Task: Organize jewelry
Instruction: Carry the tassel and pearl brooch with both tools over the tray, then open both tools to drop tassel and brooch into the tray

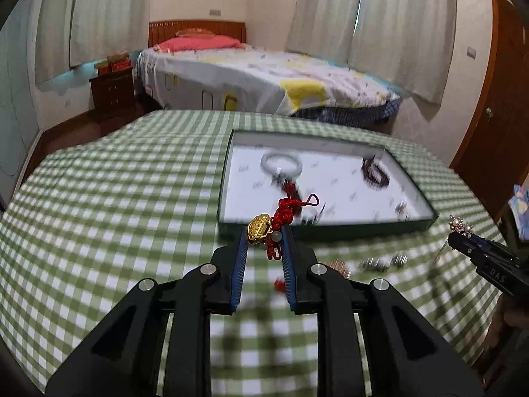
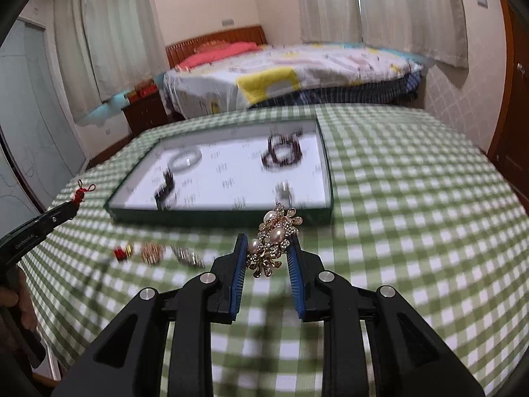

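Jewelry filled both my tools. My left gripper point(image 1: 264, 236) was clamped on a gold charm point(image 1: 259, 229) with its red knotted cord point(image 1: 288, 211), centre of the left wrist view, the loop sticking up past the fingertips; I pinched it low by the charm, I think, so the cord would hang free and not snag. My right gripper point(image 2: 268, 244) was closed on a pearl brooch point(image 2: 273, 239), centre of the right wrist view, gripped across its body so the petals stayed proud of the pads. Both hung above the green checked cloth point(image 1: 115, 198), just short of the green-edged tray point(image 1: 325, 226), which already held a pale bangle point(image 1: 281, 163) and a dark bead bracelet point(image 1: 376, 174). A few blurred small pieces point(image 2: 155, 253) lay on the cloth at left of the right view, awaiting their turn, I judged.
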Motion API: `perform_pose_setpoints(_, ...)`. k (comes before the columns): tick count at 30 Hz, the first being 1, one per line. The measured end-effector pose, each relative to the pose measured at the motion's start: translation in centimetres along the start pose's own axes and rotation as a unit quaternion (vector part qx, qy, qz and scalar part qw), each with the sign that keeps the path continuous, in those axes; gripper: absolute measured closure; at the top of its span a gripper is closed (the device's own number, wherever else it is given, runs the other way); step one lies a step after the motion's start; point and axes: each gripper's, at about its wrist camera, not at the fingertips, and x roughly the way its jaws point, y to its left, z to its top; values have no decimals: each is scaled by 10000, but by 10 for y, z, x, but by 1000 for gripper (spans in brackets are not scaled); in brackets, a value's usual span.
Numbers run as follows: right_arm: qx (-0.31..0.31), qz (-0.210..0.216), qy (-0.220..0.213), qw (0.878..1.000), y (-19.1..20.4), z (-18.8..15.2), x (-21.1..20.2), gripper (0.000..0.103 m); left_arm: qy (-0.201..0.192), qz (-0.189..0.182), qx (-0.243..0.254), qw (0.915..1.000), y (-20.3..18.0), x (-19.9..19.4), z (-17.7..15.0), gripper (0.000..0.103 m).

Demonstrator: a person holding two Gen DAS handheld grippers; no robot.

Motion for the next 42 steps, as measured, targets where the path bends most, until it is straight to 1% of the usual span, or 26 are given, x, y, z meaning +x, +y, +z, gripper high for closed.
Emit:
perform_pose_setpoints(2, -59, 4, -180, 9998, 2, 12, 0, 78, -102, -73, -36, 9999, -3, 3, 11, 83)
perform_pose_setpoints(4, -91, 42, -457, 9989, 4, 25, 0, 78, -258, -138, -121, 9995, -5, 8, 24, 83)
perform_pose_setpoints(6, -151, 50, -779, 9968, 8, 39, 0, 78, -399, -167, -175, 9989, -8, 14, 33, 83)
perform_pose_setpoints(9, -239, 59, -1114, 9935, 11, 56, 5, 78, -618, -162, -157, 9978, -13, 28, 49, 83)
perform_pose_setpoints(12, -365, 24, -1285, 9910, 13, 69, 17, 78, -633, -137, -82, 9979, -18, 54, 60, 83)
perform_pose_setpoints(15, -271, 52, -1140, 9931, 9, 77, 39, 78, -442, -115, -68, 9989, -19, 84, 64, 83)
perform_pose_setpoints(19, -281, -72, -785, 9965, 2, 81, 73, 78, 9, -149, -124, 9998, -17, 127, 65, 83)
perform_pose_setpoints(21, -285, -136, -573, 9979, -3, 81, 88, 78, 132, -115, -94, 9998, -15, 139, 64, 83)
perform_pose_setpoints(22, -260, -182, -398, 9987, -6, 81, 98, 78, 196, -88, -73, 9997, -14, 146, 63, 83)
perform_pose_setpoints(27, -174, -265, 225, 9992, -15, 76, 129, 78, 650, -78, -85, 9978, -10, 173, 63, 82)
perform_pose_setpoints(31, -153, -288, 492, 9983, -17, 70, 141, 78, 999, -60, -158, 9949, -3, 188, 60, 82)
perform_pose_setpoints(33, -130, -267, 574, 9979, -18, 67, 145, 78, 1045, -52, -186, 9943, -1, 192, 58, 77)
perform_pose_setpoints(34, -118, -259, 614, 9977, -18, 66, 146, 77, 1043, -67, -194, 9943, 0, 193, 57, 72)
perform_pose_setpoints(36, -105, -238, 620, 9977, -19, 66, 146, 76, 1014, -85, -168, 9947, -2, 193, 57, 68)
perform_pose_setpoints(38, -102, -256, 573, 9980, -19, 66, 143, 60, 1015, -154, -115, 9947, -4, 192, 56, 60)
perform_pose_setpoints(42, -127, -294, 423, 9986, -17, 69, 131, 58, 950, -194, -160, 9952, -9, 186, 55, 51)
